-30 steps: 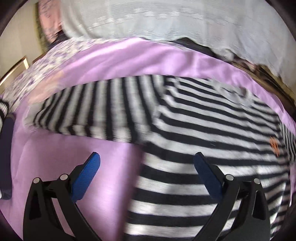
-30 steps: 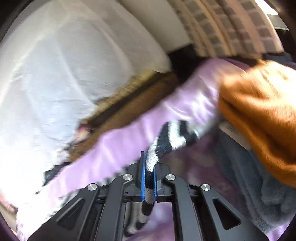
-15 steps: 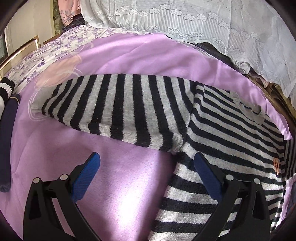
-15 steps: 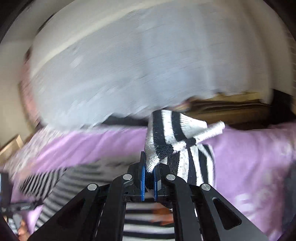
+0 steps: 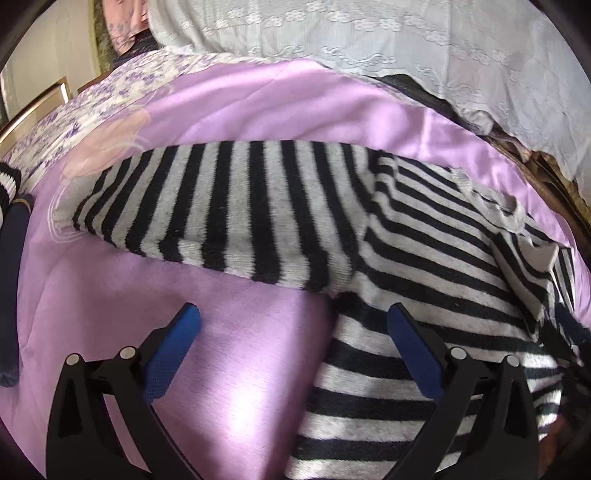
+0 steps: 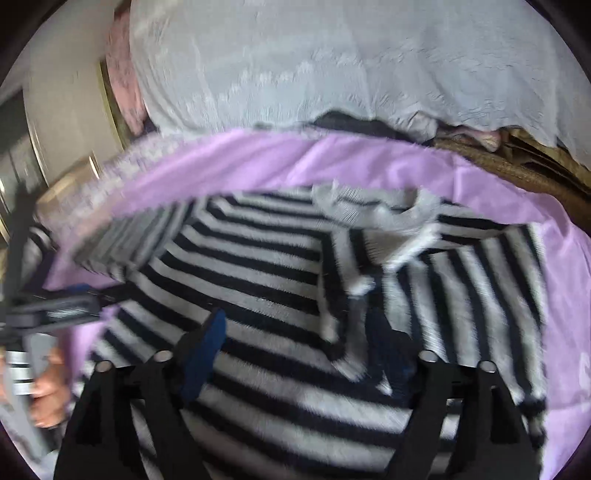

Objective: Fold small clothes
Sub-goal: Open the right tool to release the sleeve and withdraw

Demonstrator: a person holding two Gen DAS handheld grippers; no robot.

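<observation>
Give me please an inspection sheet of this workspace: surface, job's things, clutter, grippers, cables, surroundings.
Surface: purple sheet, smooth.
Job's things: striped sweater lying flat, one sleeve spread outward, the other sleeve folded over the body.
Clutter: dark garment at the left edge.
Grippers: left gripper open, holding nothing; right gripper jaws opening, nothing between them.
Cables: nothing seen.
Surroundings: white lace cloth behind; floral fabric.

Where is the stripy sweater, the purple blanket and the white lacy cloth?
stripy sweater (image 5: pixel 424 236), left wrist view, on its chest.
purple blanket (image 5: pixel 229 362), left wrist view, bare patch below the sleeve.
white lacy cloth (image 5: pixel 369 33), left wrist view, its upper middle.
</observation>
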